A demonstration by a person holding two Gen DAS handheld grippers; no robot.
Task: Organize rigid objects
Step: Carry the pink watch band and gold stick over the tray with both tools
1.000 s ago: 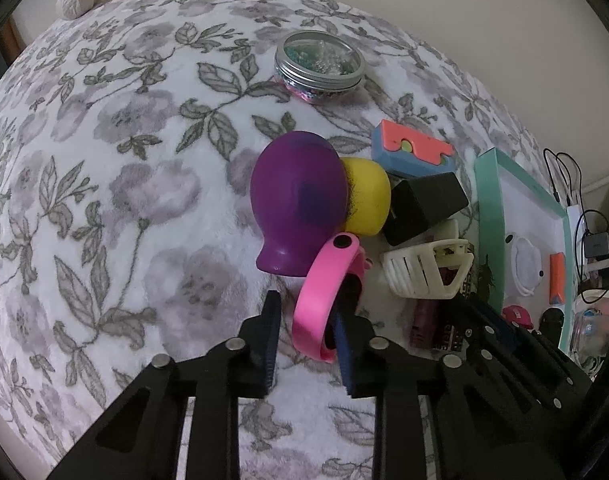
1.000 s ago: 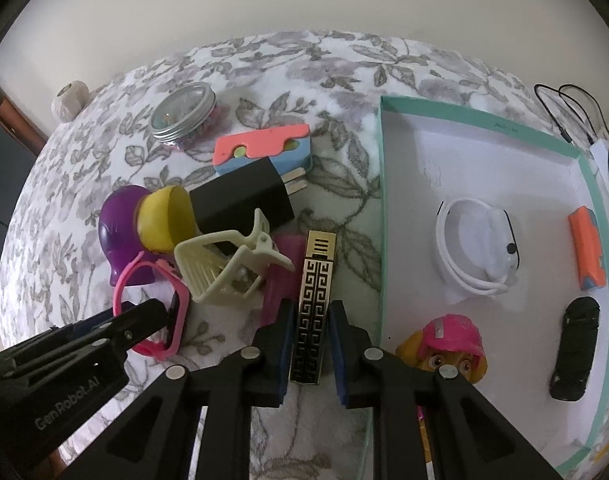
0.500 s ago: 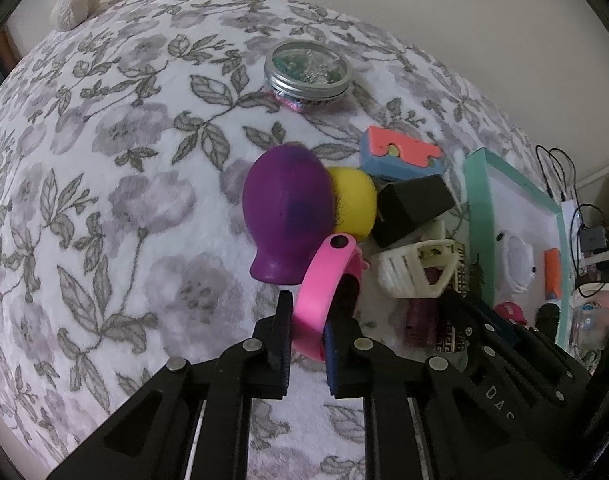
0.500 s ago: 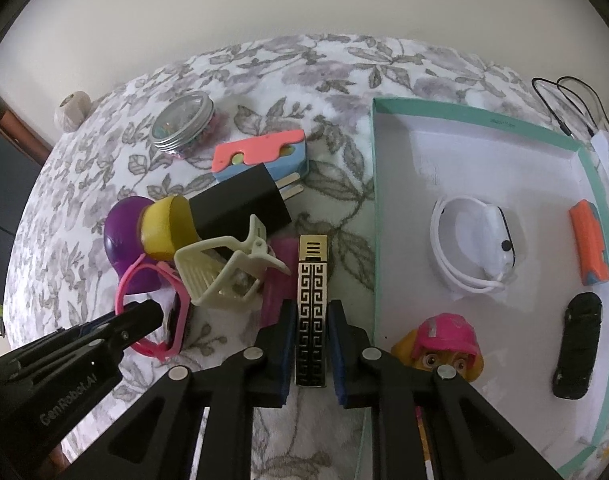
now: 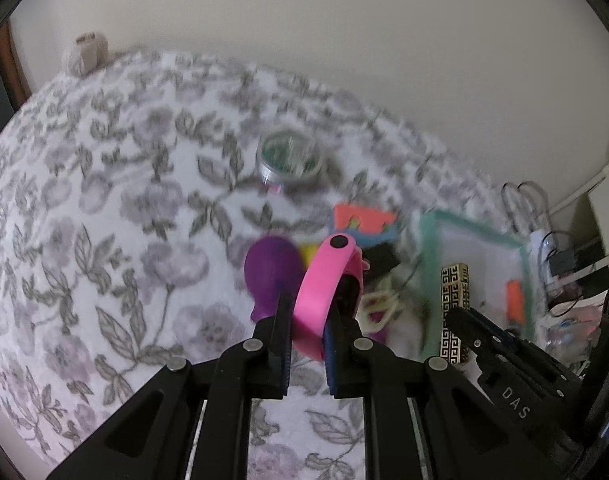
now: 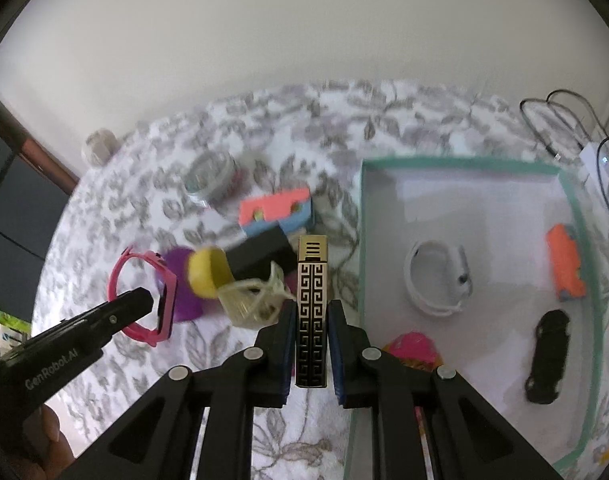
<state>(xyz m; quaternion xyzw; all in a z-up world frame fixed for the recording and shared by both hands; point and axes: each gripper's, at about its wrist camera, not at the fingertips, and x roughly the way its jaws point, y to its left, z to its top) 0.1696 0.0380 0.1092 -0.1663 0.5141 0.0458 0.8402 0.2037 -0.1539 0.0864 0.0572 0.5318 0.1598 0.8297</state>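
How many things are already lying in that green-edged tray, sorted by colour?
In the tray, seen from the right tongs' camera:
White: 1, a wristband
Orange: 1, a small block
Black: 1, a toy car
Pink: 1, a toy figure, partly hidden
Total: 4

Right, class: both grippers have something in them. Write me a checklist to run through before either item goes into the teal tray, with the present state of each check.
1. Left gripper shut on the pink watch: ok.
2. Right gripper shut on the gold-and-black patterned bar: ok.
3. Both items lifted off the floral cloth: ok.
4. Bare floor free in the teal tray: ok, between the white band and the black toy car.
5. Watch strap secure: cannot tell.
6. Views sharp: not ok, blurred.
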